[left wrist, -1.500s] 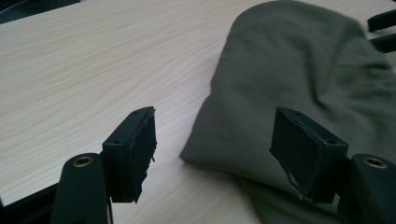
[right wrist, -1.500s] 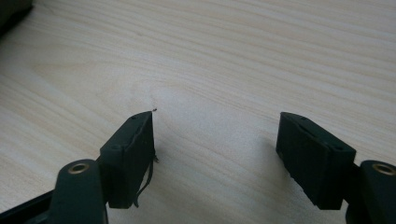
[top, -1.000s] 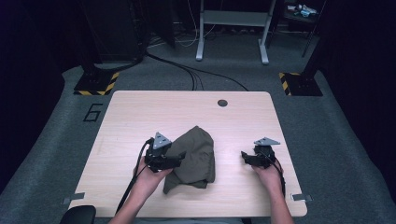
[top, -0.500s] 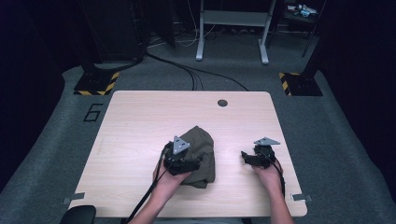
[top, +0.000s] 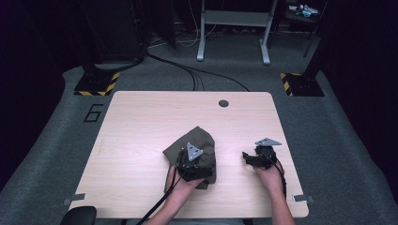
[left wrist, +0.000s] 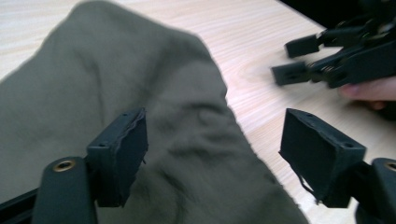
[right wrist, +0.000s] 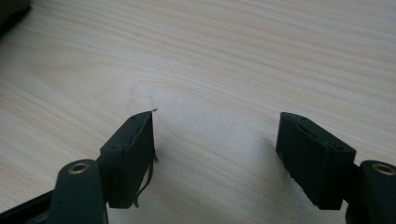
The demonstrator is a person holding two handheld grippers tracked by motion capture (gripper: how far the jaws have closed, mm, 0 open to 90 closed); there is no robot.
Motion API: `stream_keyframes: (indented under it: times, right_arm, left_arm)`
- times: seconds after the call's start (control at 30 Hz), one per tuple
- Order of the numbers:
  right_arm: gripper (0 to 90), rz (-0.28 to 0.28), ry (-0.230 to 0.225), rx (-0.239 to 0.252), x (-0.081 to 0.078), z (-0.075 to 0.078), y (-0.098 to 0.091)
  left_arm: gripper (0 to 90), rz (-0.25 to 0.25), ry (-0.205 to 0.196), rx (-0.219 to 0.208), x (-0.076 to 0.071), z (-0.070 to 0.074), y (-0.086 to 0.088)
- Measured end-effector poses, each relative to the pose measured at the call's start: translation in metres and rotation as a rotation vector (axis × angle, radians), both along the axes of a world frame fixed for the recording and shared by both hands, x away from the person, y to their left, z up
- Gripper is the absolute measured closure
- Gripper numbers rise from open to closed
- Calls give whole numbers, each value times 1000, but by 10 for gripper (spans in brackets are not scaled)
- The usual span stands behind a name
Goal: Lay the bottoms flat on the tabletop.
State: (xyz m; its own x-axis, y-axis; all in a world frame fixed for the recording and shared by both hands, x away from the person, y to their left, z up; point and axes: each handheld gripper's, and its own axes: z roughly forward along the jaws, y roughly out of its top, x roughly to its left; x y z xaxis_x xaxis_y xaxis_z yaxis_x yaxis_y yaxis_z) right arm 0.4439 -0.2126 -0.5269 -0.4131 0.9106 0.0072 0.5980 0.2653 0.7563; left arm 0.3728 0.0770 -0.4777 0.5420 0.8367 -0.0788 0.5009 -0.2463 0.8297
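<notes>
Under left gripper (top: 196,165): cloth (top: 199,140) partly hidden

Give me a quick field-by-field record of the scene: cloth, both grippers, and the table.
cloth: olive-green cloth, bunched in a loose fold on the table, near the person's edge
left gripper: left gripper over the cloth's near right part, jaws wide apart and just been opening, cloth beneath them, pads not pressing on it
right gripper: right gripper open, nothing between the jaws, low over bare wood to the right of the cloth
table: light wood table, a dark round hole near its far edge
</notes>
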Motion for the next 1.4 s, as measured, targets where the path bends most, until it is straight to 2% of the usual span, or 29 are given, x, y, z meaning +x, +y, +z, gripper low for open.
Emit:
stream_keyframes:
  times: [0.07, 0.17, 0.2, 0.27, 0.4, 0.47, 0.57, 0.63, 0.77, 0.87, 0.97, 1.07, 1.17, 1.27, 1.4]
  right_arm:
    - [271, -1, -2, 1, 0, 0, 0]
    - [271, 0, -2, 0, 0, 0, 0]
    - [271, 0, -2, -1, 0, 0, 0]
    - [271, -2, -2, -1, 0, 0, 0]
    - [272, -4, -1, -1, 1, 0, 0]
    - [272, -4, -1, -1, 1, 0, 0]
    - [276, -5, -1, -1, 1, 0, 0]
    - [280, -7, -2, -1, 1, 0, 0]
    - [281, -8, -2, -1, 1, 0, 0]
    - [282, -8, -2, -1, 1, 0, 0]
    - [282, -8, -1, 0, 1, 0, 0]
    - [282, -8, -2, 0, 1, 0, 0]
    - [282, -8, -2, 0, 1, 0, 0]
    - [282, -8, -2, 0, 1, 0, 0]
    - [282, -8, -2, 0, 1, 0, 0]
  left_arm:
    - [230, 20, 11, 18, 3, -12, 1]
    - [261, 26, 15, 21, 5, -19, 2]
    - [318, 22, -10, 36, 4, -22, 5]
    - [403, 14, -31, 39, 2, -23, 6]
    - [617, -26, -40, 31, 1, -24, 9]
    - [693, -36, -50, 34, 0, -23, 11]
    - [780, -36, -26, -13, 1, -17, 18]
    - [799, -23, -8, -34, 2, -11, 22]
    - [818, -28, -9, -33, 1, -1, 26]
    - [822, -36, 16, -74, 3, 13, 38]
    - [825, -20, 34, -120, 7, 24, 51]
    - [826, -5, 28, -130, 9, 31, 59]
    - [826, 19, 37, -173, 14, 42, 76]
    - [826, 21, 40, -170, 17, 46, 83]
    - [827, 24, 55, -159, 28, 53, 101]
